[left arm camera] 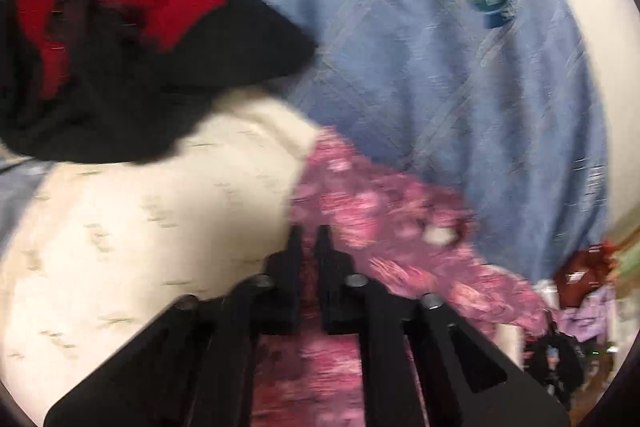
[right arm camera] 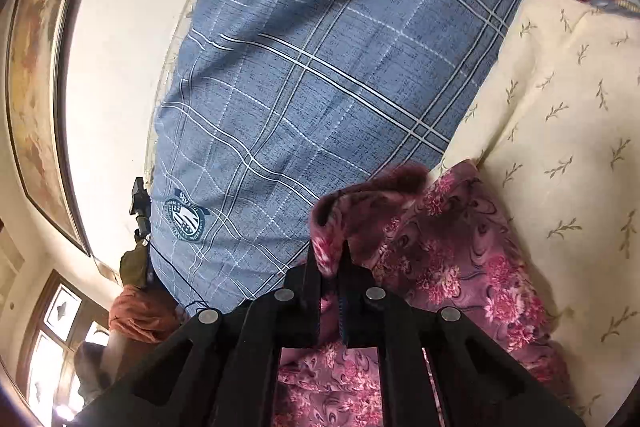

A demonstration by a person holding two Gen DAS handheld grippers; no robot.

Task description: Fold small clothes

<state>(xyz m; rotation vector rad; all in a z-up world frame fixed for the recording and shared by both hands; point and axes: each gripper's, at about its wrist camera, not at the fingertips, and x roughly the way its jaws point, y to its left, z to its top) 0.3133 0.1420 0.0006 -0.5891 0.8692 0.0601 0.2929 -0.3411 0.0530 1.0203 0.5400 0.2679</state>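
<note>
Pink floral garment [right arm camera: 452, 259], rumpled, edge pinched in both jaws.

Floral garment [right arm camera: 452, 267] lies on the bedsheet [right arm camera: 304, 99], its edge between the right gripper's [right arm camera: 329, 251] fingers; cream cloth [right arm camera: 560, 131] right of it, dark garment [left arm camera: 120, 67] atop that.

From my right wrist camera I see my right tongs [right arm camera: 327, 251] closed on a bunched edge of the pink floral garment [right arm camera: 452, 259], its folded lip rising just above the tips. The garment lies between a blue plaid bedsheet [right arm camera: 312, 75] printed with round crests and a cream cloth with small leaf sprigs [right arm camera: 560, 131], touching both. Off to the left I can make out a framed picture [right arm camera: 40, 87] on a pale wall and a window [right arm camera: 52, 343] low in the corner.
</note>
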